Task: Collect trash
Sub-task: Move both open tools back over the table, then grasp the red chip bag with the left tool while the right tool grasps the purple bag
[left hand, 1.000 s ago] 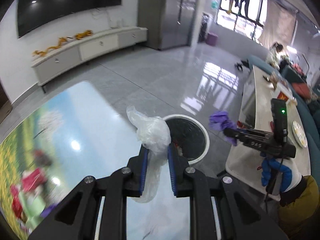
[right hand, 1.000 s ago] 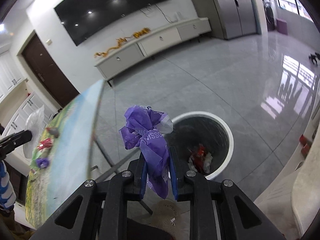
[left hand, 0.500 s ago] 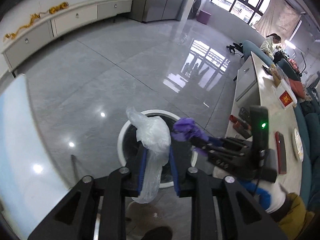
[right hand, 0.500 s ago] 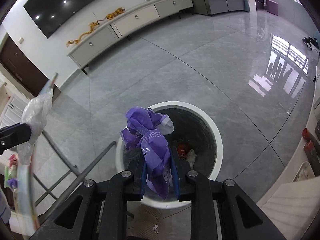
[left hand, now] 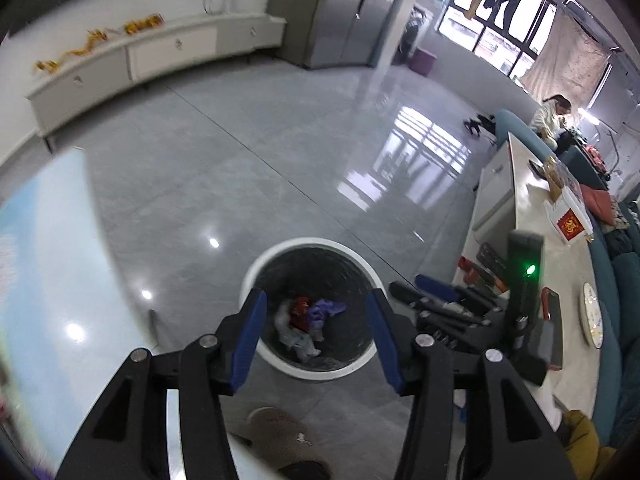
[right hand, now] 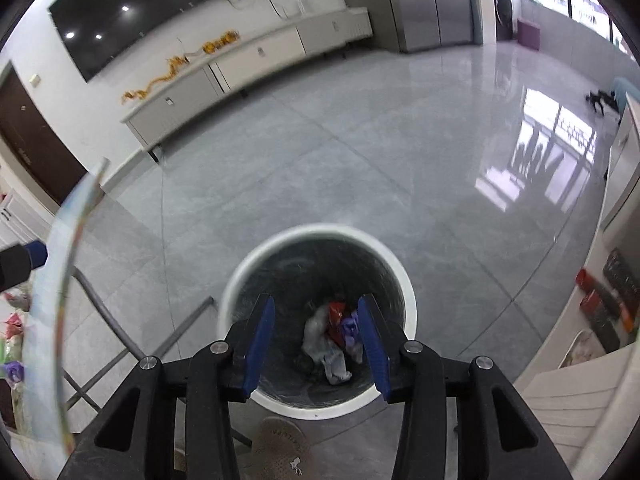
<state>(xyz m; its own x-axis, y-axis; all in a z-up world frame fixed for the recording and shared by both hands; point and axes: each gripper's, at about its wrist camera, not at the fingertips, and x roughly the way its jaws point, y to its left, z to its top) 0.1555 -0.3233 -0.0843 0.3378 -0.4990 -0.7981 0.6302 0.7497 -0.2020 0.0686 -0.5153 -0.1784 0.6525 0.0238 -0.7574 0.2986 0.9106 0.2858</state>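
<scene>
Left wrist view: the left gripper, blue ribbed pads just opened and empty, hangs above the round white-rimmed trash bin; a crumpled purple plastic bag lies inside on its black liner.

Right wrist view: the right gripper, likewise just opened and empty, frames a clear plastic bag in the bin, with glossy grey floor tiles open around.

Trash bin standing on the floor, crumpled bags lying inside it, tabletop sitting to its left, counter to its right.
</scene>
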